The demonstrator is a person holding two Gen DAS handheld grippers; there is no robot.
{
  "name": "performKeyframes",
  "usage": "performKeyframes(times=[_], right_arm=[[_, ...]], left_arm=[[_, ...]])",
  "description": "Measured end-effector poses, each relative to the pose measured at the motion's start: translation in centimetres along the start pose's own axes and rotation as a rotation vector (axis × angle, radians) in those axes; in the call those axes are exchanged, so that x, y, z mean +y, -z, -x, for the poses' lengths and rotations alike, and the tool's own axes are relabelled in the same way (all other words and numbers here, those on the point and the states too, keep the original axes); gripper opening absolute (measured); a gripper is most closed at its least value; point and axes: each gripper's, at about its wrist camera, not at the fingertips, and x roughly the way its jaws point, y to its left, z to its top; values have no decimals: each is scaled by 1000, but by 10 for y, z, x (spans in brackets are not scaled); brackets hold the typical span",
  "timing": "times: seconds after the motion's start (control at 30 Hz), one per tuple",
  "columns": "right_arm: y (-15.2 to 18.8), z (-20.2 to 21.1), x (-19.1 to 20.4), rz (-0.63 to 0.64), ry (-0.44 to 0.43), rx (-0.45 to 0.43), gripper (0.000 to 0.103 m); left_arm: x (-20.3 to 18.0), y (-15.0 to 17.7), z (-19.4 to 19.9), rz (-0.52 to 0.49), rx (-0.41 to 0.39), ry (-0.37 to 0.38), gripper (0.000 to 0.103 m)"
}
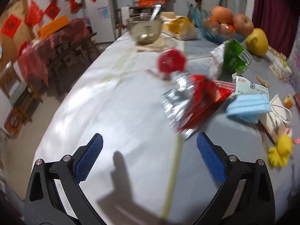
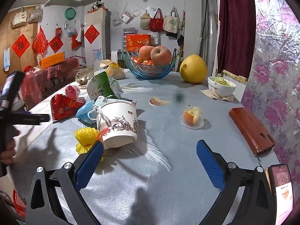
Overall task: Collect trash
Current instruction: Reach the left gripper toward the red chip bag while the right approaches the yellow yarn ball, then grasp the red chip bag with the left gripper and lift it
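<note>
Both grippers stand with jaws spread wide and nothing between the pads. The left gripper (image 1: 150,148) hovers over bare cloth on the table (image 1: 112,103), just short of the red wrapper (image 1: 196,101); the left view is motion-blurred, so fine edges there cannot be read. The right gripper (image 2: 150,155) faces the tipped paper cup (image 2: 118,123), its left pad close to the yellow netting (image 2: 85,136). The trash lies in 1 cluster: wrapper, blue mask (image 2: 86,110), green carton (image 2: 101,87), cup and netting, all touching or overlapping. The fruit bowl (image 2: 135,71), pomelo (image 2: 193,68) and red case (image 2: 251,129) are likely not trash; keep clear of them. A long thin stem (image 1: 174,168) crosses the left jaws. Recommended: take 1 item per gripper, starting at the outer edge of the pile. Grip the wrapper by its near corner and the cup by its rim wall, closing gently to avoid crushing.
</note>
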Motion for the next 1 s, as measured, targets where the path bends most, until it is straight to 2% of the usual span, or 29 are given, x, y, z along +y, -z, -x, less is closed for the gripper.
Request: performKeyframes(times=[0.1,0.17,0.27,0.3,0.37,0.47,0.5,0.57,0.63,0.83,0.87,1.0], right_arm=[[0,-1,2,12,1,7,97],[-1,-3,1,10,2,16,97],[0,-3,-1,-1,-7,23,97],[0,-4,-1,-4,-11,25,97],[0,-4,-1,-7,-16,26,97],[0,-4,0,-2,-22,27,97],[0,-4,0,1,-23,27,97],[0,-4,1,5,-24,26,97],[0,-3,0,4,-28,24,97],[0,-2,1,8,-34,17,97],[-1,-2,1,12,-35,16,97],[0,-1,2,16,-36,14,97]], left_arm=[[6,-1,13,29,-11,54,96],[-2,-11,20,18,-34,78,96],[-34,-28,25,-89,-92,106,96],[-49,-34,21,-153,-112,89,96],[-68,-42,9,-220,-137,34,96],[-79,-53,-11,-261,-155,12,96],[-78,-56,-18,-258,-151,33,96],[-72,-61,-36,-244,-73,142,96],[-66,-56,-42,-236,-17,209,95],[-51,-21,-14,-208,68,464,95],[-50,-15,-5,-210,63,477,95],[-44,-3,23,-203,-4,450,96]])
